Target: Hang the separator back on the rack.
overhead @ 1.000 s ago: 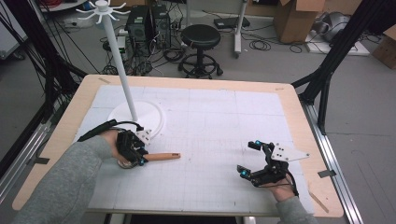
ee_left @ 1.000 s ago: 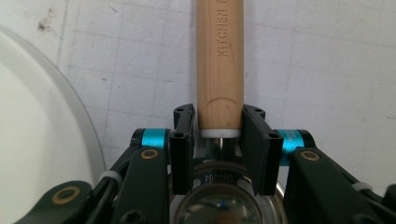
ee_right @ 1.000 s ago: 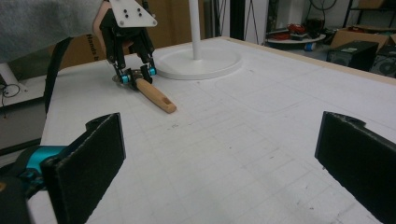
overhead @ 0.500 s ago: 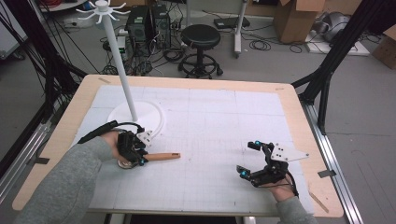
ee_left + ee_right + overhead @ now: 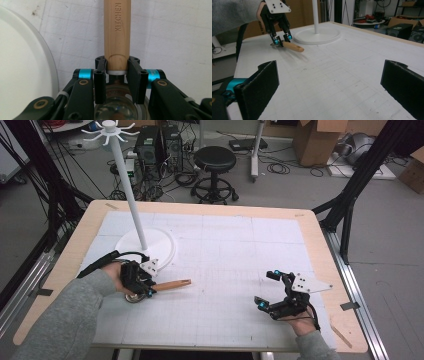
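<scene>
Where the white gridded mat (image 5: pixel 225 270) meets the round white base (image 5: pixel 162 245) of the tall stand (image 5: pixel 127 190), the left gripper (image 5: pixel 150 290) has its two black jaws closed narrowly on a kitchen tool with a wooden handle (image 5: pixel 172 284). In the left gripper view the jaws press on either side of the handle's (image 5: pixel 117 37) lower end, just above a white collar, and the word KITCHEN runs along the wood. Below the jaws sits a shiny round metal part (image 5: pixel 116 107) of the same tool; its exact shape cannot be told. The handle lies close to level just above the mat, pointing toward the middle of the table, just beside the stand's base and apart from it. In the right gripper view the handle (image 5: pixel 292 46) casts a shadow on the mat and its free end looks slightly raised, while the left gripper (image 5: pixel 280 41) comes down on it from above with a grey plate on top.

The right gripper (image 5: pixel 267 290) sits well apart on the right side of the mat, held low in the person's hand. Its jaws stand wide, with nothing between them; the right gripper view shows the two black pads (image 5: pixel 259 85) far apart at either edge over bare mat. Grey sleeves cover both forearms.
</scene>
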Demonstrator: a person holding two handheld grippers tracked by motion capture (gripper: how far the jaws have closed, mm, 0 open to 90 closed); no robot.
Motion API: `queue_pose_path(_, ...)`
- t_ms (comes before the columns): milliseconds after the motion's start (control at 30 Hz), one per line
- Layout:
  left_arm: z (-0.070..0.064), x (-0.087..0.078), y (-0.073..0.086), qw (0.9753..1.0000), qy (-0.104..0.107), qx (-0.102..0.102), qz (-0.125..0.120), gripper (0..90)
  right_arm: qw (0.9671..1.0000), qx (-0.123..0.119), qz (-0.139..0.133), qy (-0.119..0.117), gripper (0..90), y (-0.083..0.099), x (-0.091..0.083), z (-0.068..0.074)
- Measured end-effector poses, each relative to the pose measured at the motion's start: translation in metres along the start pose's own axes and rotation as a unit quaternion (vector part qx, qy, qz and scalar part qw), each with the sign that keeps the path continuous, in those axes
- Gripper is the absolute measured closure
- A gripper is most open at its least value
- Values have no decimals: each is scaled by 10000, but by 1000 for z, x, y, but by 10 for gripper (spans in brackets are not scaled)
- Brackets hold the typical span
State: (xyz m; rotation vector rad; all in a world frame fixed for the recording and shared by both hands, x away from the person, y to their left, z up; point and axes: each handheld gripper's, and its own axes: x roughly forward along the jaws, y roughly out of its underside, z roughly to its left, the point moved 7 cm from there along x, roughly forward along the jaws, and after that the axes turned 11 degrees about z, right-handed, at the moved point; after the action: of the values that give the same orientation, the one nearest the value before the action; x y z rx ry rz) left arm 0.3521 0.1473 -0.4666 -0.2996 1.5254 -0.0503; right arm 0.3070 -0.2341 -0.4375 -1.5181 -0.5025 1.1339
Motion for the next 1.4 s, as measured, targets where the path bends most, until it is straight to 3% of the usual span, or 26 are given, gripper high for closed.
queue_pose_path(533, -6, -16, 2, 9992, -98, -198, -333, 696, 10000, -12, 14, -22, 8, 0, 1, 0)
queue_pose_path(667, -5, -20, 5, 9972, -101, -389, -635, 695, 10000, 29, -41, -7, 8, -1, 0, -2)
queue_pose_path(700, -6, -21, 5, 9955, -96, -519, -786, 696, 10000, 35, -41, -10, 8, -1, 0, -2)
queue_pose_path(800, -6, -28, 8, 9931, -146, -625, -985, 695, 10000, 20, -21, -17, 8, 0, 1, -2)
queue_pose_path(900, -8, -36, 8, 9908, -217, -589, -1196, 695, 10000, 61, 13, -21, 8, 0, 2, -2)
queue_pose_path(1200, -8, -47, 13, 9765, -345, -1027, -1865, 696, 10000, 21, -33, 6, 8, -1, 1, -3)
queue_pose_path(1233, -8, -48, 14, 9717, -363, -1166, -2020, 695, 10000, 25, -34, 2, 8, -1, 1, -3)
queue_pose_path(1267, -6, -49, 16, 9704, -424, -1196, -2054, 696, 10000, 40, -28, -4, 8, -1, 2, -2)
queue_pose_path(1333, -4, -50, 18, 9641, -557, -1349, -2217, 696, 10000, 41, -31, -4, 8, -1, 2, -2)
queue_pose_path(1400, -5, -53, 19, 9572, -477, -1443, -2461, 695, 10000, 42, -30, -1, 8, -1, 2, -2)
